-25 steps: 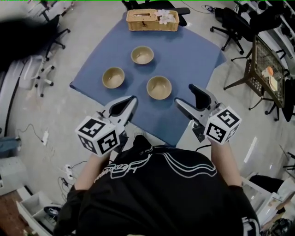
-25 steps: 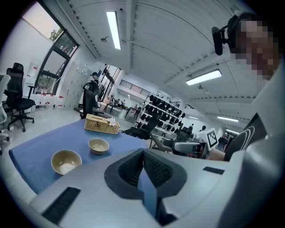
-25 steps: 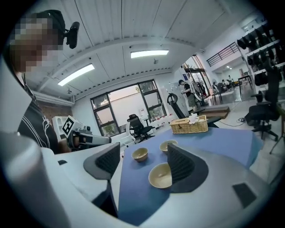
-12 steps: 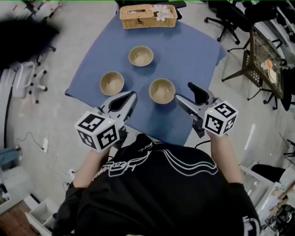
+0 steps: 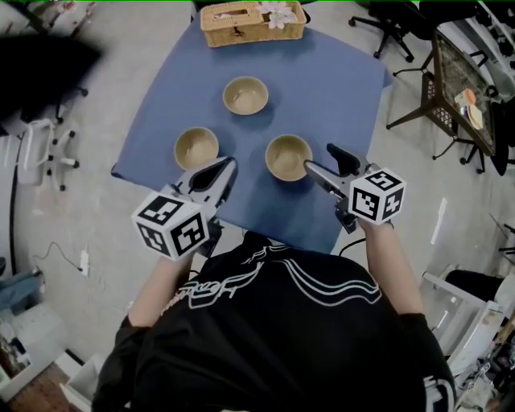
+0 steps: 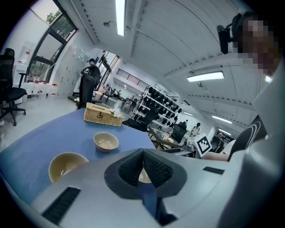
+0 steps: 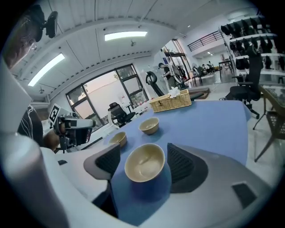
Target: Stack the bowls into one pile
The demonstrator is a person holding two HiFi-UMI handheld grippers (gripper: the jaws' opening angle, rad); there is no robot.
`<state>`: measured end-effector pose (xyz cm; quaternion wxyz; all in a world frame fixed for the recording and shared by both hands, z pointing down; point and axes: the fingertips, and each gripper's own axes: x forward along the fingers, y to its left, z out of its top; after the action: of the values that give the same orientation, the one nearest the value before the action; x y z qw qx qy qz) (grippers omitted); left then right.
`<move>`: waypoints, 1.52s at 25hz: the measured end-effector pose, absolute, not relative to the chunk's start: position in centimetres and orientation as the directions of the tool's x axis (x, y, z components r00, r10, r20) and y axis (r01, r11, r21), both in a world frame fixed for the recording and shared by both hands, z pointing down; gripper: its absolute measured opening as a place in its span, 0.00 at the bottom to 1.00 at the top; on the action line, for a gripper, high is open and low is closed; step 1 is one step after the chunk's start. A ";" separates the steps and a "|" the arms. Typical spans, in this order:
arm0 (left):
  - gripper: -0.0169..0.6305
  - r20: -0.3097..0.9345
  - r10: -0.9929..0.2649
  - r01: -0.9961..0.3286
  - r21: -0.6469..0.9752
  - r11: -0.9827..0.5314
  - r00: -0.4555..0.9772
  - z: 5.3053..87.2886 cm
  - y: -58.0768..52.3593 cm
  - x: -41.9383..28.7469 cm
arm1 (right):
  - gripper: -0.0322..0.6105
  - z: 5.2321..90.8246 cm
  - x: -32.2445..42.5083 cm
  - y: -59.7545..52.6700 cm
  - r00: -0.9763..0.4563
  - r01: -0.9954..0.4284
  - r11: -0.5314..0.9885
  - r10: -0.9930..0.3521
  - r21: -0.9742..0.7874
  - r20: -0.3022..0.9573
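A bench [image 5: 338,88] covered with a blue cloth is seen from above, with a woven wicker basket [image 5: 252,22] at its far edge. The left gripper [image 5: 225,167] is held over the near left part of the cloth, its jaws closed together on nothing. The right gripper [image 5: 322,159] is held at the near right, its jaws spread wide. In the right gripper view, the near right tan bowl [image 5: 288,156] is framed between them. It is not gripped, and whether a jaw tip touches its rim cannot be told.

The near left tan bowl [image 5: 196,147] and the far tan bowl [image 5: 245,95] are set apart from it and from each other, so no pile has been begun.

Several risks are judged from here:
- If the wide jaws are pushed forward before being closed, the bowl may be shoved across the cloth, and the cloth may be rucked.
- If only the rounded wall is pinched, the smooth bowl may be squeezed out or tipped.
- A rim grip may let the bowl swing when it is lifted, so that it is dropped off-centre onto the next bowl.
- No support can be given by the left gripper until its jaws are opened.
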<state>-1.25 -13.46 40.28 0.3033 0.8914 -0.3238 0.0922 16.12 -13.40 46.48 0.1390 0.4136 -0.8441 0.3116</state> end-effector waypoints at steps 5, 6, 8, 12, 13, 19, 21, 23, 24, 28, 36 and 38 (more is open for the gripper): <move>0.06 0.369 -0.501 -0.622 0.482 -0.617 0.783 41.2 -14.3 -2.0 | 0.58 50.1 16.0 -13.6 -0.576 -0.817 0.415 -0.589 -0.400 0.566; 0.06 0.370 -0.496 -0.619 0.484 -0.619 0.785 41.3 -14.5 -2.2 | 0.58 50.8 16.0 -13.7 -0.568 -0.823 0.402 -0.585 -0.401 0.579; 0.06 0.372 -0.487 -0.613 0.486 -0.624 0.790 41.5 -14.8 -2.5 | 0.56 51.9 16.0 -14.0 -0.550 -0.835 0.371 -0.580 -0.406 0.601; 0.06 0.375 -0.479 -0.608 0.486 -0.628 0.794 41.7 -15.4 -3.0 | 0.51 53.6 16.1 -14.4 -0.518 -0.855 0.329 -0.566 -0.401 0.642; 0.06 0.376 -0.477 -0.607 0.486 -0.629 0.794 41.8 -15.6 -3.2 | 0.48 54.0 16.1 -14.5 -0.510 -0.860 0.319 -0.561 -0.398 0.652; 0.06 0.393 -0.469 -0.612 0.484 -0.626 0.791 42.6 -16.1 -4.4 | 0.39 55.6 15.8 -14.7 -0.493 -0.869 0.274 -0.549 -0.413 0.675; 0.06 0.394 -0.468 -0.612 0.491 -0.621 0.791 42.9 -16.3 -4.9 | 0.34 55.9 15.7 -14.8 -0.486 -0.872 0.258 -0.549 -0.415 0.680; 0.06 0.393 -0.468 -0.610 0.498 -0.616 0.792 43.1 -16.5 -5.2 | 0.30 56.2 15.7 -15.1 -0.476 -0.877 0.244 -0.549 -0.413 0.687; 0.06 0.391 -0.468 -0.610 0.500 -0.615 0.793 43.2 -16.6 -5.3 | 0.28 56.2 15.7 -15.1 -0.470 -0.880 0.236 -0.551 -0.412 0.689; 0.06 0.391 -0.467 -0.609 0.497 -0.619 0.793 43.4 -16.6 -5.9 | 0.19 56.4 15.8 -15.1 -0.446 -0.892 0.208 -0.559 -0.402 0.699; 0.06 0.392 -0.484 -0.623 0.497 -0.604 0.782 43.9 -17.1 -7.2 | 0.14 56.4 16.0 -15.7 -0.423 -0.902 0.193 -0.565 -0.385 0.708; 0.06 0.392 -0.487 -0.625 0.493 -0.605 0.781 43.6 -17.0 -7.5 | 0.12 56.2 16.1 -15.7 -0.413 -0.907 0.188 -0.569 -0.376 0.711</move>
<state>-7.55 -16.98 43.64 0.3159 0.8891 -0.3127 0.1091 16.07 -15.71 56.25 0.2129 0.4982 -0.7407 0.3972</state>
